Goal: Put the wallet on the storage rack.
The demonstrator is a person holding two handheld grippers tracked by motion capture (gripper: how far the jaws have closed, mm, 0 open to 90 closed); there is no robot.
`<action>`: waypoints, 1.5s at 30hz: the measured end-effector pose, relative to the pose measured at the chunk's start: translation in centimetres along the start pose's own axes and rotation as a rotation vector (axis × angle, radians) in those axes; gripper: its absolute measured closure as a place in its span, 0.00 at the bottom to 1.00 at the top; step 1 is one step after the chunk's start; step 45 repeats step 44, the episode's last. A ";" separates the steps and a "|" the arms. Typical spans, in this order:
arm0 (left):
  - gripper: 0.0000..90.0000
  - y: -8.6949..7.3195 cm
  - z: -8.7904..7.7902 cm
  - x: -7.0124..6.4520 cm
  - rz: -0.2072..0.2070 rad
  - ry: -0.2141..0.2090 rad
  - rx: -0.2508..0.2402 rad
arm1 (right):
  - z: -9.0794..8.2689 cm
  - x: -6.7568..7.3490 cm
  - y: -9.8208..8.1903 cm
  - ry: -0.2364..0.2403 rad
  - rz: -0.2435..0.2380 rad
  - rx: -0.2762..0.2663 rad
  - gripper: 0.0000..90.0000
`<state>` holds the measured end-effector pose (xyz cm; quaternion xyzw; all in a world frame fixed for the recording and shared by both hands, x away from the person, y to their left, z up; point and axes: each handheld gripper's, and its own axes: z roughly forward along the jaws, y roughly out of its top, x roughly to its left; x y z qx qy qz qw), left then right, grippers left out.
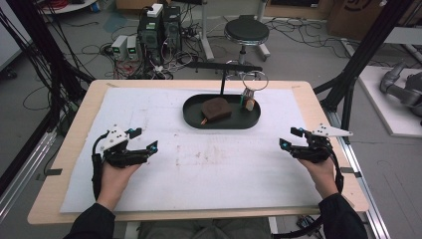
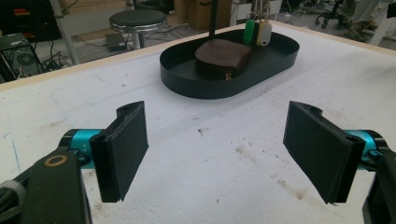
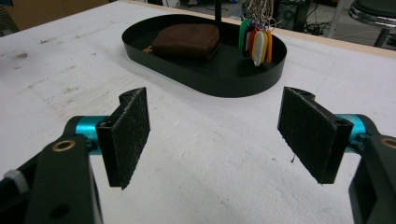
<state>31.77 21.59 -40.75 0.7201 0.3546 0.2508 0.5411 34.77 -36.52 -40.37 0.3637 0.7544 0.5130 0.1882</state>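
Apparently soft and light, the brown pouch [image 1: 216, 108] in the black tray [image 1: 194, 118] was best pinched mid-body; both tools, left tool [image 1: 144, 140] and right tool [image 1: 291, 138], were held wide, empty.

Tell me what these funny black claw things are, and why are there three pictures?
A person sits at a table holding a pinching tool in each hand: the left gripper and the right gripper. Both are open and hold nothing. One picture comes from a camera above the table. The other two come from small cameras riding on each gripper, looking past its black jaws. On the white cover sits a black oval tray. Inside lie a brown pouch and colourful key tags hanging from a little stand.
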 end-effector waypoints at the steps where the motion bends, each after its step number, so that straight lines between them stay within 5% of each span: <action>1: 0.24 0.0 0.0 0.0 0.002 0.002 -0.002 | 0.0 0.0 0.0 -0.002 0.000 -0.004 0.29; 45: 0.24 -1.2 -1.1 1.1 -0.010 0.037 0.022 | 0.7 -0.3 0.4 -0.004 -0.004 -0.004 0.29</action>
